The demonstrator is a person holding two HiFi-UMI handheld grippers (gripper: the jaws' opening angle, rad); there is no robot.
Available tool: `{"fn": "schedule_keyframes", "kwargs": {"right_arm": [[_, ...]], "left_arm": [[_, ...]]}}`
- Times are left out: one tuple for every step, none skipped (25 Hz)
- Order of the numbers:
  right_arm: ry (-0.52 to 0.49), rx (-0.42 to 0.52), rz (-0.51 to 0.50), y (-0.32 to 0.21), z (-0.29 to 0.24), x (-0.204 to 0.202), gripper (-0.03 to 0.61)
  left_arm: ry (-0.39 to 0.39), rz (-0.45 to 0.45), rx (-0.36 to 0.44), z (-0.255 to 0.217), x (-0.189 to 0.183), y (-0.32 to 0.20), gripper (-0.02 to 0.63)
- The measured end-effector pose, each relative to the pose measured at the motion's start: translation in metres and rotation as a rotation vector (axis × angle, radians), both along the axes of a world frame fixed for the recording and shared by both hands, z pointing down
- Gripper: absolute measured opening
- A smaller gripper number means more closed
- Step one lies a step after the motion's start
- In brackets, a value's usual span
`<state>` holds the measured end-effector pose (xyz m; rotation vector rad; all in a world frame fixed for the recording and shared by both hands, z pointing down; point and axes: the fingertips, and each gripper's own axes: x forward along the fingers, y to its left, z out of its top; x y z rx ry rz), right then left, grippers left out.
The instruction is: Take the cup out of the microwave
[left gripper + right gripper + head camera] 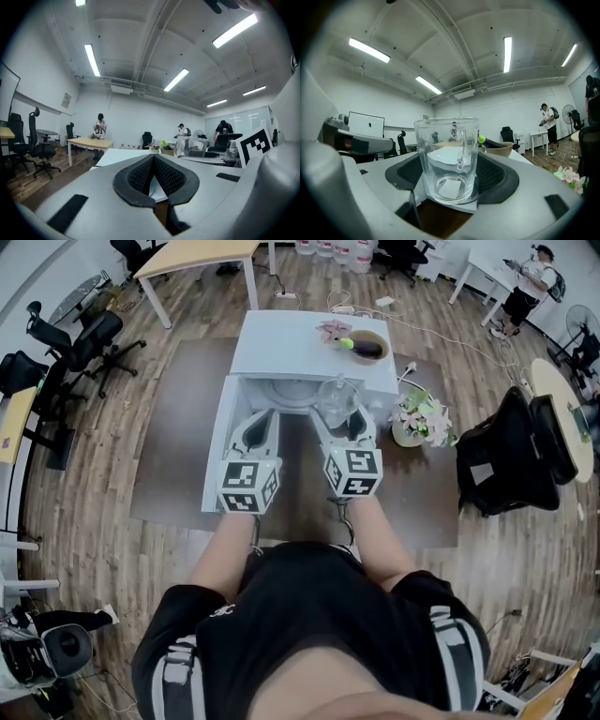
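The right gripper [454, 174] grips the clear glass cup [447, 140] upright between its jaws, at the open front of the white microwave [300, 343] and seemingly just outside the cavity. To its left, the left gripper [153, 164] is empty, its jaws meeting at the tips.

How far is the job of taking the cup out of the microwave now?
Done: the microwave has its door open, and the right gripper grips the glass cup. In hand: the cup hangs at the microwave's front. Left: carry it clear and set it down. The left gripper is shut, empty.
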<state>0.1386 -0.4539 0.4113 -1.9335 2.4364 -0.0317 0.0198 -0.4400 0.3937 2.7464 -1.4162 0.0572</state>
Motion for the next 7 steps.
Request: {"fn": "schedule_keyframes", "kwargs": {"right_arm": [[0.004,-0.002,0.002,-0.0011,0.0017,0.0002,0.354],[0.005,-0.004,0.005,-0.0017,0.0029,0.0006,0.354],[0.004,-0.006,0.008,-0.0015,0.0038,0.0012,0.354],[0.003,-0.009,0.01,-0.0006,0.0045,0.0021,0.354],[0.002,-0.011,0.012,0.0007,0.0052,0.0031,0.354],[0.001,-0.014,0.014,0.0019,0.0058,0.0041,0.354],[0.001,-0.016,0.016,0.0032,0.0064,0.0051,0.354]], "left_arm": [[-0.001,0.0,0.001,0.0003,0.0002,-0.0004,0.002],[-0.002,0.001,0.0,0.0004,0.0003,-0.0005,0.002],[-0.002,0.001,-0.001,0.0006,0.0005,-0.0002,0.002],[-0.003,0.001,-0.004,0.001,0.0007,0.0006,0.002],[-0.002,0.002,-0.007,0.0013,0.001,0.0015,0.002],[-0.002,0.002,-0.009,0.0014,0.0014,0.0024,0.002],[-0.002,0.002,-0.012,0.0015,0.0017,0.0032,0.002]]}}
